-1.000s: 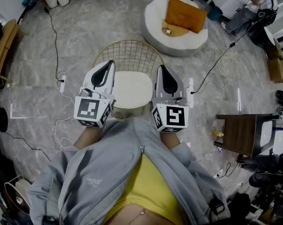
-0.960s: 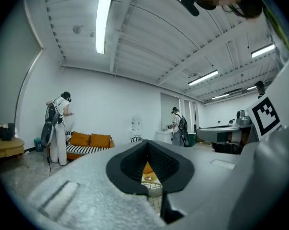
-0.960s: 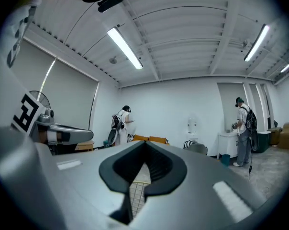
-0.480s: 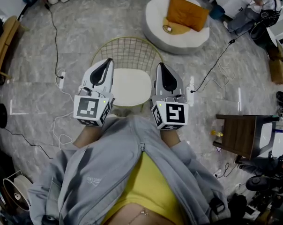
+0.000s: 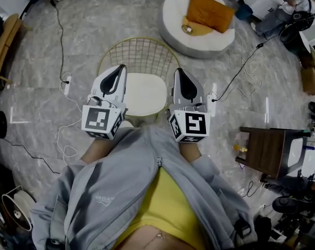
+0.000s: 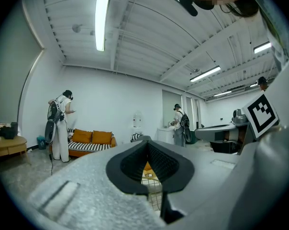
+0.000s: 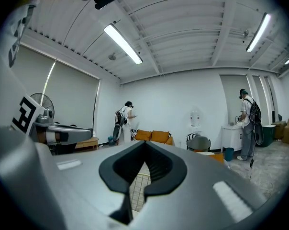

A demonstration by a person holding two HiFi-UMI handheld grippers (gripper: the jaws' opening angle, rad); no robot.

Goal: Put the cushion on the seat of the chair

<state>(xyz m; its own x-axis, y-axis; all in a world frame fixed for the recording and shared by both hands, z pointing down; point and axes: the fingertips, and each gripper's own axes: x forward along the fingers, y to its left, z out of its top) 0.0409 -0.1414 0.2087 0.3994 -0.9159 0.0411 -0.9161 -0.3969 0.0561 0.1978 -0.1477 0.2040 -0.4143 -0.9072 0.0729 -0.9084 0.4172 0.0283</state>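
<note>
Plainly, both tongs are held level and side by side, just beyond the person's grey jacket (image 5: 121, 181). The left tongs (image 5: 118, 74) are seen at the left edge of the chair (image 5: 139, 56) and the right tongs (image 5: 181, 77) at its right edge, with the seat between them. From above it cannot be told whether either touches the chair. In each gripper view the two jaws are pressed together at their tips and nothing is gripped. Only the gold wire back of the chair is glimpsed through the hollow behind the tips. What appears to be a white cushion (image 5: 143, 95) is laid flat on the seat, just near of the wire back, though its side edges are covered by the tongs. Far to the right, an orange cushion (image 5: 209, 10) is propped on a round white pouf (image 5: 177, 27), well apart from the chair. Cables (image 5: 61, 40) are strewn over the grey marble floor (image 5: 37, 61) on both sides of the chair.
</note>
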